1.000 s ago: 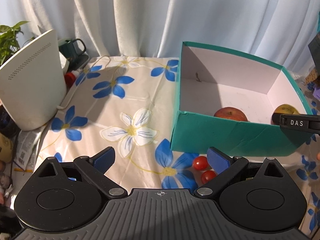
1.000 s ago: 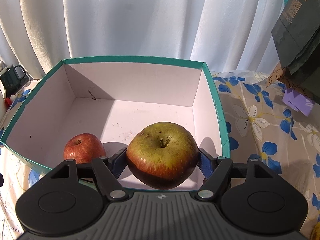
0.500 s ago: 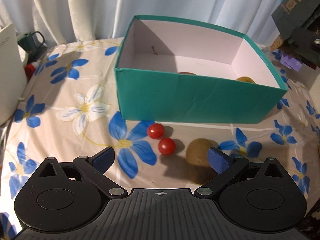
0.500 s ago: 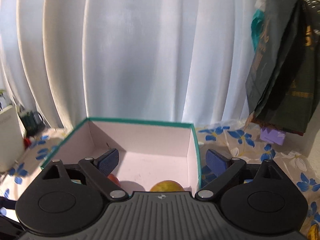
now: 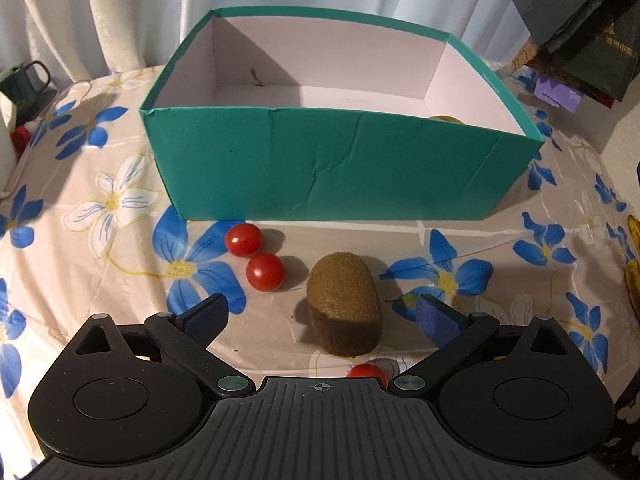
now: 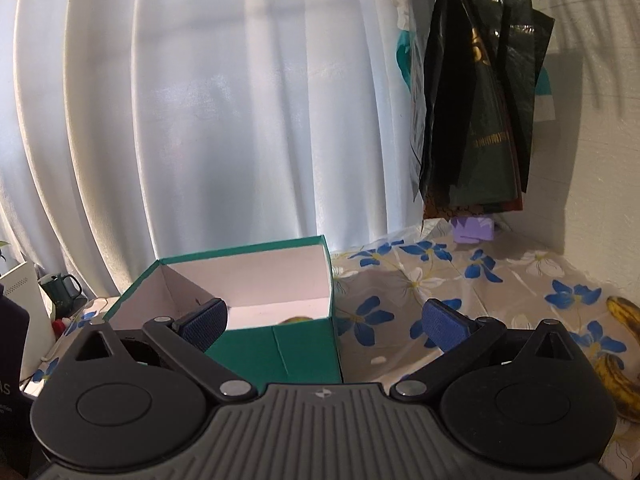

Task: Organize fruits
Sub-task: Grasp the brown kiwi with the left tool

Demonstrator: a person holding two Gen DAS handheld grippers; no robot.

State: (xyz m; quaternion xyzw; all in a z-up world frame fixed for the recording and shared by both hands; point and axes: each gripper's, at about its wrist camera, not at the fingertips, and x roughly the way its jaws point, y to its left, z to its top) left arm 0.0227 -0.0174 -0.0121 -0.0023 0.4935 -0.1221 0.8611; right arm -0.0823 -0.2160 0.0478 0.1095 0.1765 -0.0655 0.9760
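Observation:
A teal box (image 5: 320,168) with a white inside stands on the flowered tablecloth. Only the top of a yellow-green apple (image 5: 446,119) shows over its front wall. In front of the box lie two cherry tomatoes (image 5: 243,240), (image 5: 265,271) and a brown kiwi (image 5: 344,300); a third tomato (image 5: 366,371) peeks out by the gripper body. My left gripper (image 5: 320,312) is open, low over the cloth, with the kiwi between its fingers and not touched. My right gripper (image 6: 326,318) is held back from the box (image 6: 276,352), its jaws opening with nothing between them.
Spotted bananas (image 6: 616,360) lie on the cloth to the right. Dark bags (image 6: 476,120) hang by the wall above a purple item (image 6: 472,229). A green mug (image 6: 60,288) and a white device (image 6: 20,284) stand at the left. A white curtain backs the table.
The right gripper let go of the apple in the box, opened wide and drew back and up. The left gripper moved right and down, so the kiwi now lies between its fingers.

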